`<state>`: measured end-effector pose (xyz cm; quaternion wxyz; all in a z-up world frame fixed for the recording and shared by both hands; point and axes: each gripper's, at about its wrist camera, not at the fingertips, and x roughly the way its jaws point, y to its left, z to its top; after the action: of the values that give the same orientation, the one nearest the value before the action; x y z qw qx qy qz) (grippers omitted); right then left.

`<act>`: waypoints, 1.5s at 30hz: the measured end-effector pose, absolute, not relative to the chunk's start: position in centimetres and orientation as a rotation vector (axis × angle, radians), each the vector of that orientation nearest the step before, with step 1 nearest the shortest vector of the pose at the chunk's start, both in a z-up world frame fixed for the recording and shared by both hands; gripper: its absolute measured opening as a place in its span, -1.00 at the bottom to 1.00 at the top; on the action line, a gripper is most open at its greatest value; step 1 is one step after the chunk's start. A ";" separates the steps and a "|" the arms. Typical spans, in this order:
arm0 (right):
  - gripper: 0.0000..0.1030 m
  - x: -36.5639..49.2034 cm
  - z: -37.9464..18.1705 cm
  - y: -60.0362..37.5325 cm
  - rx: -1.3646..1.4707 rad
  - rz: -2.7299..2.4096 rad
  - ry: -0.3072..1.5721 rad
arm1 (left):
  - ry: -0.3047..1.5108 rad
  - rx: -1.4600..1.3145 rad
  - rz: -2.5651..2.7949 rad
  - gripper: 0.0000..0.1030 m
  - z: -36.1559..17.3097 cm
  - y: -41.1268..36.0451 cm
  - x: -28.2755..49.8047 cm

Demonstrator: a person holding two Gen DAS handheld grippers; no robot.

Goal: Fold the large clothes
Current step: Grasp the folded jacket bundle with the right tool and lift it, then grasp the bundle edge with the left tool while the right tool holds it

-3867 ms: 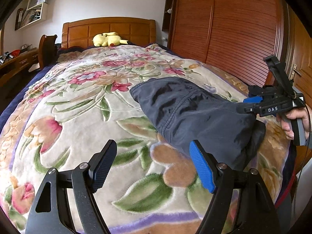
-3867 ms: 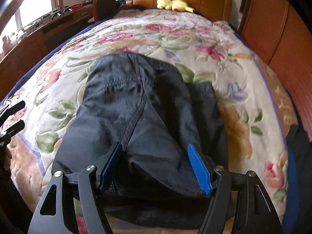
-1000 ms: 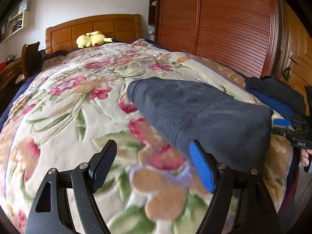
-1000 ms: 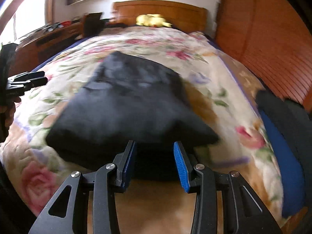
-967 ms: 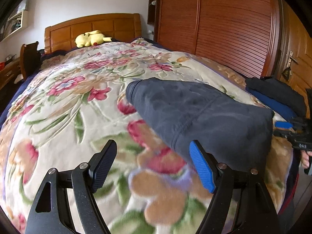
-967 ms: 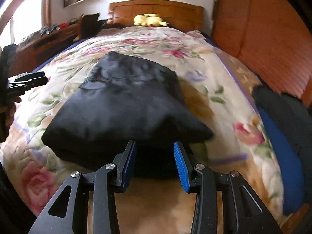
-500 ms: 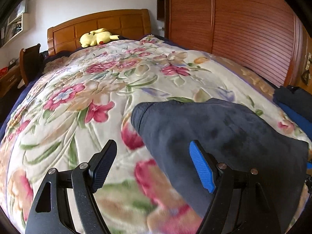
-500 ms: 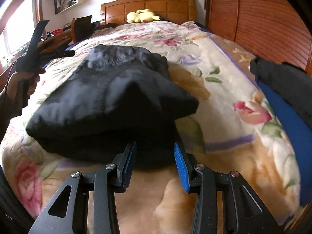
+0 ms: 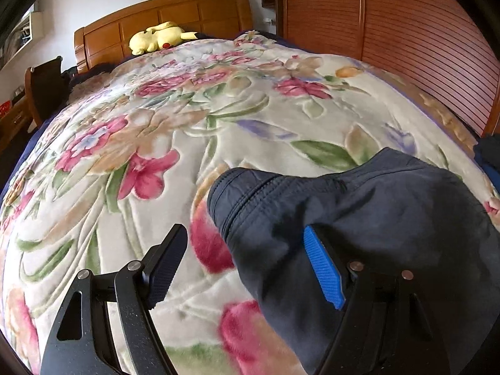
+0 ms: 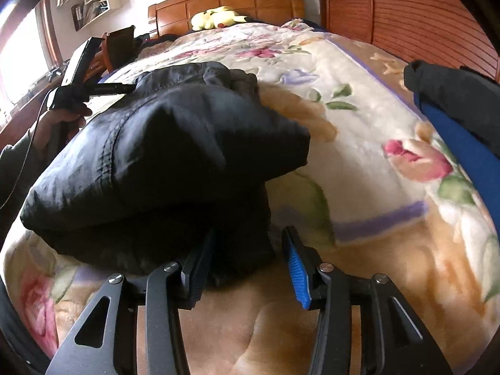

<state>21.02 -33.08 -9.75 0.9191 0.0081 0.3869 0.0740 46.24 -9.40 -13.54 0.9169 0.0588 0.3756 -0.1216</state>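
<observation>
A dark navy folded garment (image 9: 359,206) lies on the floral blanket (image 9: 156,143) near the foot of the bed. My left gripper (image 9: 247,265) is open wide just above the garment's stitched far corner. Its blue pad is over the cloth and its black pad over the blanket, and neither presses the cloth. In the right wrist view the garment (image 10: 175,143) is a thick black bundle. My right gripper (image 10: 248,268) is at its near edge with its jaws opening. The lower fold lies between them, and the blue pad stands clear of it. The left gripper (image 10: 103,87) shows at the bundle's far left, held by a hand (image 10: 62,118).
A yellow plush toy (image 9: 159,36) lies by the wooden headboard (image 9: 175,12). A slatted wooden wardrobe (image 9: 406,31) runs along the right side. A stack of dark and blue clothes (image 10: 459,106) sits at the bed's right edge. A chair (image 9: 43,87) and a desk stand on the left.
The left gripper has moved along the bed to the garment's far corner, which now lies between its jaws. The right gripper has sunk toward the blanket and its jaws have widened.
</observation>
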 end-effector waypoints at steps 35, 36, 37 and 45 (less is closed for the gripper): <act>-0.88 18.8 -2.9 -35.6 0.091 0.256 0.482 | 0.557 0.190 -0.292 -0.72 -1.0 -13.1 37.8; -0.88 18.6 -2.5 -36.1 0.082 0.249 0.471 | 0.545 0.190 -0.298 -0.72 -0.3 -13.7 37.3; -0.88 18.3 -2.1 -36.4 0.068 0.240 0.460 | 0.532 0.195 -0.304 -0.72 0.5 -14.3 36.8; -0.88 14.3 3.2 -43.2 0.010 0.122 0.342 | 0.423 0.212 -0.391 -0.72 7.0 -22.9 34.1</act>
<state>14.28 -43.23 3.19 0.9836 0.0049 0.1699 0.0607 34.14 -22.91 7.02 0.9533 0.1041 0.2084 -0.1924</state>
